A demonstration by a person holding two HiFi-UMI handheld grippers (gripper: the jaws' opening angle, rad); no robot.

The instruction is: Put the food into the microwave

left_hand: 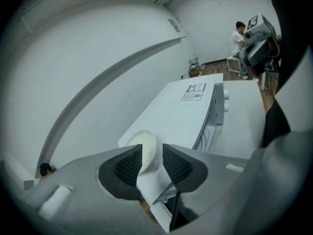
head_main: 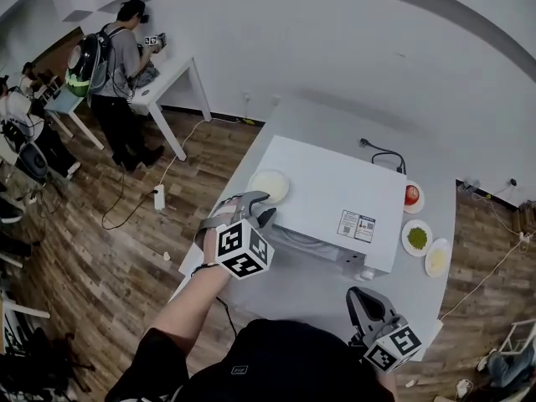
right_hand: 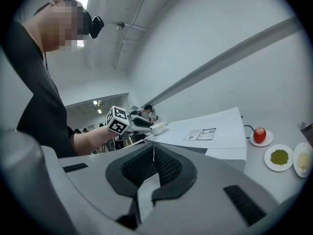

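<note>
Since the microwave (head_main: 335, 199) door looks shut and the bowl of pale food (head_main: 269, 185) sits on the microwave's top at its far-left corner, I'd call this the pick-up step, nothing loaded yet. Left gripper (head_main: 260, 208) is at the bowl with jaws apart. The bowl's rim sits in the gap at the tips, but the pads don't look clamped on it. Right gripper (head_main: 356, 296) has jaws together, nothing in them.

Next move, my read:
- close left on the rim and keep the bowl level
- the door needs opening, so the right gripper is the likely candidate

Pose:
- left forearm reaches out along the table's (head_main: 318, 296) left edge, gripper tipped down at the bowl
- right is held near the body at near right, roughly level, pointing at the microwave's front
</note>
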